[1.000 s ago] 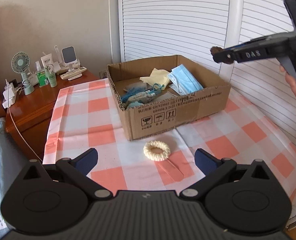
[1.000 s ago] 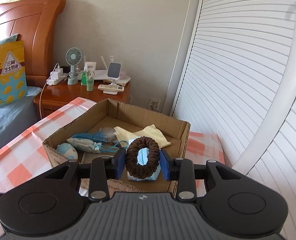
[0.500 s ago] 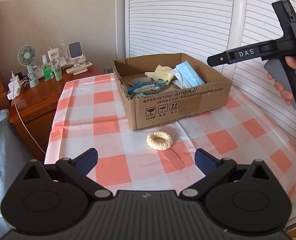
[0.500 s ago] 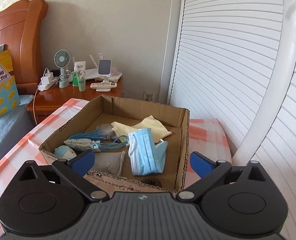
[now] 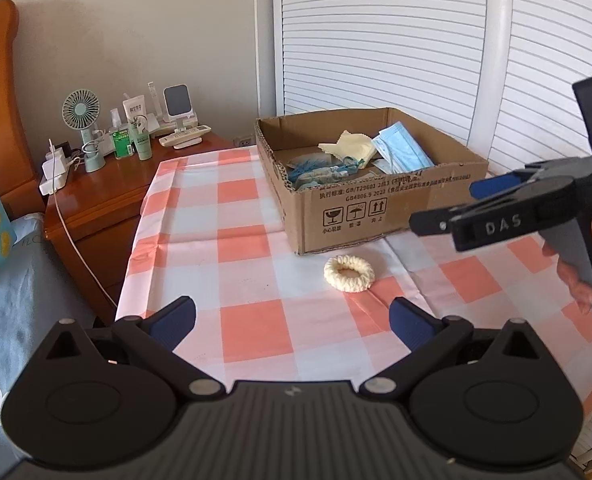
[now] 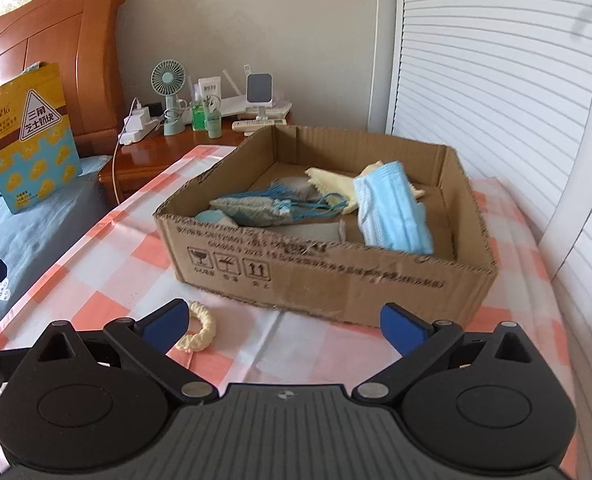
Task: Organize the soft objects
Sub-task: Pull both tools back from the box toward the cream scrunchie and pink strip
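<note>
Cream scrunchie (image 5: 348, 273) waits just in front of the cardboard box (image 5: 392, 216).
It lies flat, straight ahead of the empty, wide-open left gripper (image 5: 291, 322); the right gripper (image 6: 281, 322), also open and empty, has it by its left finger.

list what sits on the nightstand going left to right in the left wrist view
white charger block → mint green desk fan → green bottle → white tube → phone stand → white remote
</note>
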